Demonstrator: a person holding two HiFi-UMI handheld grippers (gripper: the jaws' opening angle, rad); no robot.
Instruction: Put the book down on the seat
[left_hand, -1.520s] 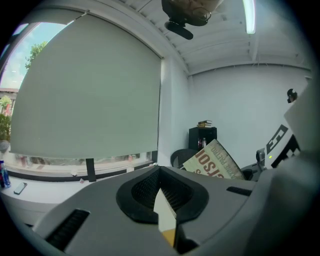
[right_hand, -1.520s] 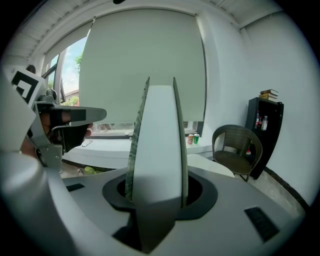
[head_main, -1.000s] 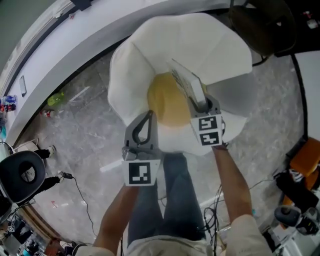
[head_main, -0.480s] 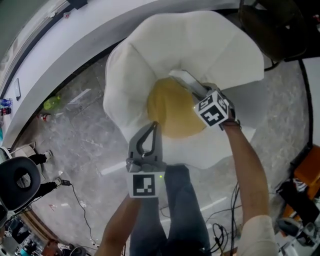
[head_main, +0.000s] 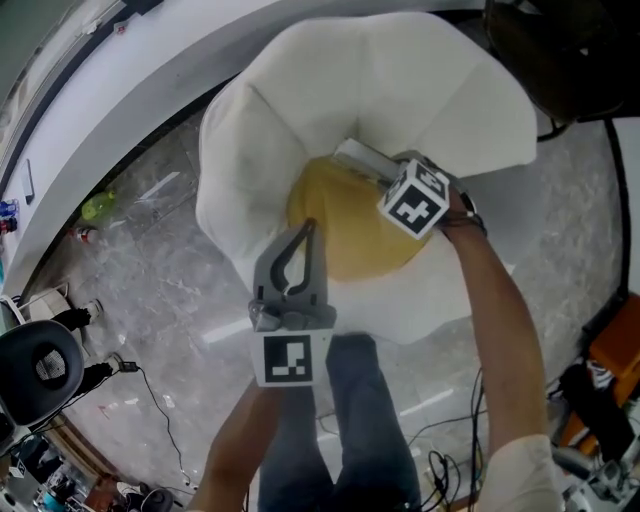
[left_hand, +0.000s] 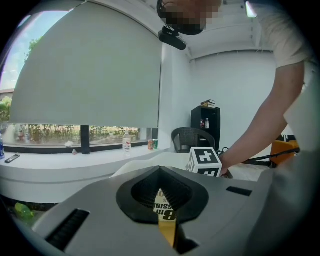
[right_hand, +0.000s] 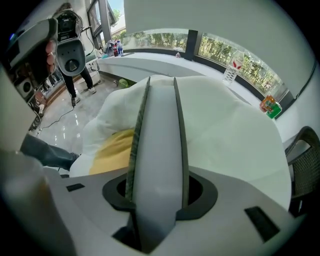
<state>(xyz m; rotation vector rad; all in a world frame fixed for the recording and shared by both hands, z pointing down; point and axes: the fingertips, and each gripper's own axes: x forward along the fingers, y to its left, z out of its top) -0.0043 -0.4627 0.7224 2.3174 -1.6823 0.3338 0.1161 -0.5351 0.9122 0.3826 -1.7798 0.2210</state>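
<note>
White, thin book (right_hand: 157, 150) clamped edge-on in right gripper (head_main: 392, 182) jaws; left gripper (head_main: 308, 232) jaws closed, empty.

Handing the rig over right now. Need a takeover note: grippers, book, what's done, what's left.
Left gripper: shut, empty, hovering over the front of the yellow seat.
Right gripper: shut on the book, pointing steeply down.
Book: over the back part of the seat, close to the white backrest. Whether it touches the cushion can't be told.
Done: book brought to the chair.
Left: lay the book on the seat, open the right jaws, pull clear.
</note>
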